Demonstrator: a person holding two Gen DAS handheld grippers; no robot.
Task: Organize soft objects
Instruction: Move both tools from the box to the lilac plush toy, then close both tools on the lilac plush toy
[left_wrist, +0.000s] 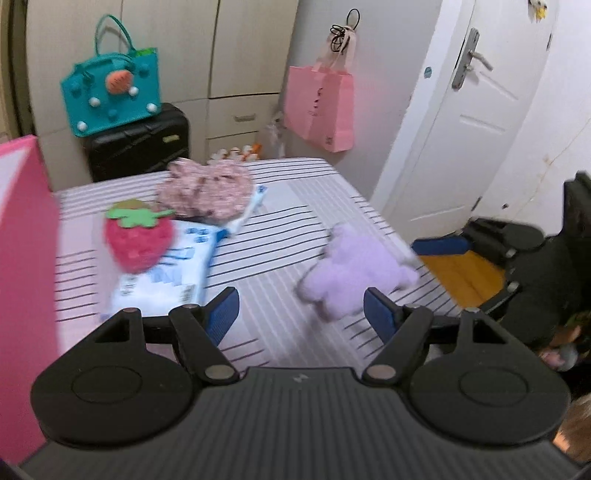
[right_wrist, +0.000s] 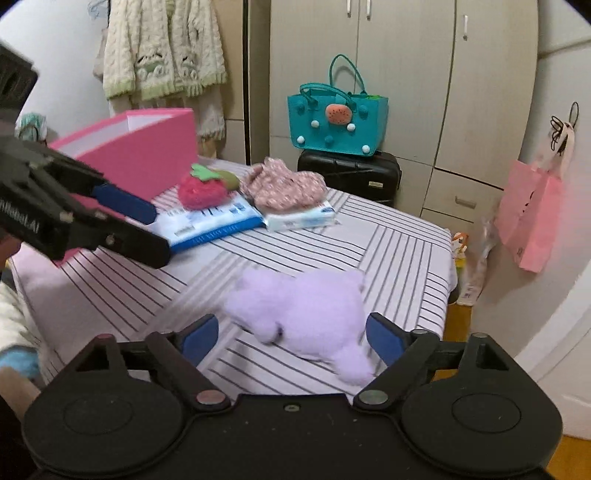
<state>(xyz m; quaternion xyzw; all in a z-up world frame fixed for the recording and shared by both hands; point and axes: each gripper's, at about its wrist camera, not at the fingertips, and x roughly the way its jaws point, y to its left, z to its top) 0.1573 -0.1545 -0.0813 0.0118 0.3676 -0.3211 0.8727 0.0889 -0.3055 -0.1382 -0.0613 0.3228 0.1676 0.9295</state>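
While both hand-held grippers, left (left_wrist: 301, 310) and right (right_wrist: 291, 338), gape empty, purple plush (right_wrist: 306, 317), strawberry plush (right_wrist: 201, 190) and floral cloth (right_wrist: 284, 186) lie unsorted outside the pink box (right_wrist: 144, 147).

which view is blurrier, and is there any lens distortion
Left wrist view is blurrier: the strawberry plush and purple plush smear. Right wrist view is sharper, purple plush only soft-edged. Both bend straight lines, fisheye style, like the door.

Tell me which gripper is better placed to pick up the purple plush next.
Right, probably. The right gripper is open with the purple plush lying just ahead between its fingers. The left gripper is open too, but the plush sits off toward its right finger.
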